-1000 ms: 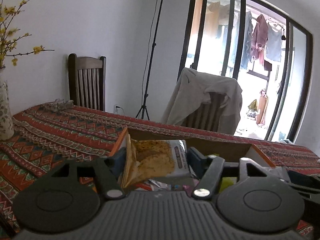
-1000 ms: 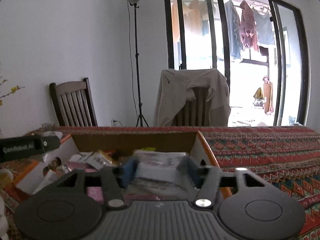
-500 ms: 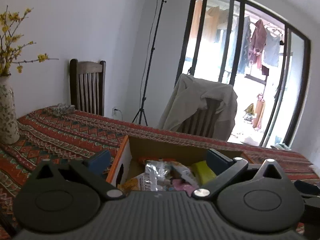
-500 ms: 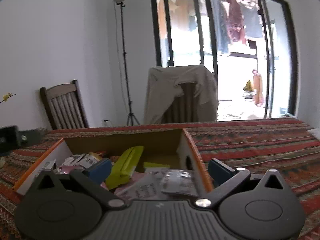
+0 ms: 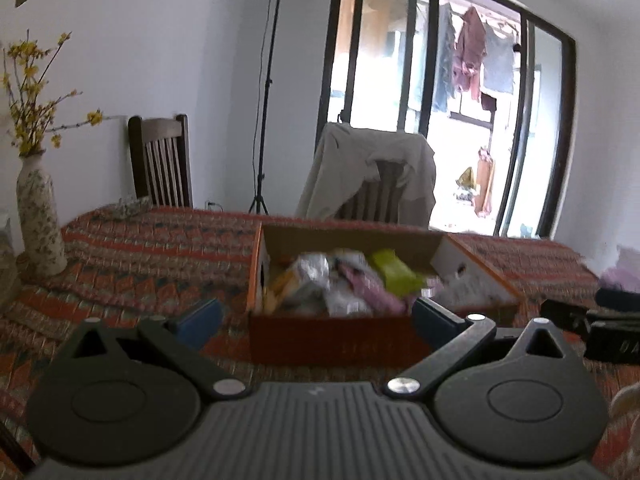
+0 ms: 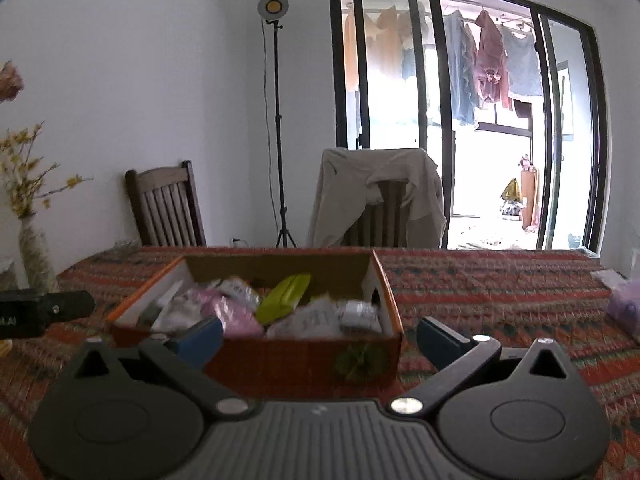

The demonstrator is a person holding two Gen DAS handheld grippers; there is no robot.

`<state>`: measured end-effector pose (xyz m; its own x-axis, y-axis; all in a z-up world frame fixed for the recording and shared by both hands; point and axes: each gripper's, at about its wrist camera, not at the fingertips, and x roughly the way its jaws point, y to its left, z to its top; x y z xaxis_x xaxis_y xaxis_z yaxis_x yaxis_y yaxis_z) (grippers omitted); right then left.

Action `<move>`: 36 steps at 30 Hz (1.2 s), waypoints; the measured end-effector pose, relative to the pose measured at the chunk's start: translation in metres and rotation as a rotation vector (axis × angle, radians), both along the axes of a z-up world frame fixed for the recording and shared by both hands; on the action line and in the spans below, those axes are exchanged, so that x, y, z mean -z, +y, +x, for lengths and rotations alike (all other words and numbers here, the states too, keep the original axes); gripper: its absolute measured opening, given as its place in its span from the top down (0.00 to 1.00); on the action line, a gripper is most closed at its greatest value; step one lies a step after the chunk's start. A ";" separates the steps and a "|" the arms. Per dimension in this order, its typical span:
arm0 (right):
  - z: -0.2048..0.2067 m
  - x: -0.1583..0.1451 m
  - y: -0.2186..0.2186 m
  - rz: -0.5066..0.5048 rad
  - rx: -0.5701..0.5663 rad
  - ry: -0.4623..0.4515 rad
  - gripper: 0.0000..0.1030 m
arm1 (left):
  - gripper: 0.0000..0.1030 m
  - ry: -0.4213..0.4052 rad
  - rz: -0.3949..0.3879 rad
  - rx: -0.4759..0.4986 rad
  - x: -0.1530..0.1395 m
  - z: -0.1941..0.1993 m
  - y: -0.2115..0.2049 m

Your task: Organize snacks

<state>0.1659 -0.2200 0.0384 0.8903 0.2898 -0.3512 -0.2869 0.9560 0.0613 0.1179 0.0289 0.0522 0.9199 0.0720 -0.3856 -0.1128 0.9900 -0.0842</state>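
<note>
An orange cardboard box (image 5: 340, 340) (image 6: 304, 360) sits on the patterned tablecloth, filled with several snack packets: silvery and pink wrappers (image 5: 360, 284) (image 6: 236, 312) and a yellow-green packet (image 5: 394, 272) (image 6: 286, 298). My left gripper (image 5: 316, 320) stands open just short of the box's near wall, nothing between its blue pads. In the right wrist view my right gripper (image 6: 320, 336) is open too, empty, in front of the same box. The other gripper shows as a black body at the right edge (image 5: 600, 320) and at the left edge (image 6: 36, 312).
A flowered vase (image 5: 40, 228) with yellow twigs stands on the table at the left. Behind the table are a wooden chair (image 6: 164, 208), a chair draped with a beige garment (image 6: 380, 196) and a lamp stand (image 6: 280, 120). A purple bag (image 6: 624, 304) lies at the right.
Both grippers let go of snack packets into the box, opened wide and pulled back from it; the box now lies farther ahead in both views.
</note>
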 end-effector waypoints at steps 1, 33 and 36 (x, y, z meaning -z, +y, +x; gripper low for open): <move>-0.008 0.004 -0.002 -0.003 -0.001 0.005 0.00 | 0.00 0.004 -0.002 0.004 0.005 -0.008 0.000; -0.081 0.045 -0.010 -0.021 0.003 0.103 0.00 | 0.00 0.074 -0.024 0.032 0.040 -0.077 -0.001; -0.081 0.046 -0.011 -0.019 0.008 0.106 0.00 | 0.00 0.074 -0.024 0.033 0.040 -0.077 -0.001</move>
<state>0.0847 -0.2312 -0.0072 0.8501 0.2754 -0.4489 -0.2725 0.9594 0.0724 0.0411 0.0278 0.0123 0.8904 0.0321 -0.4541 -0.0870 0.9911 -0.1005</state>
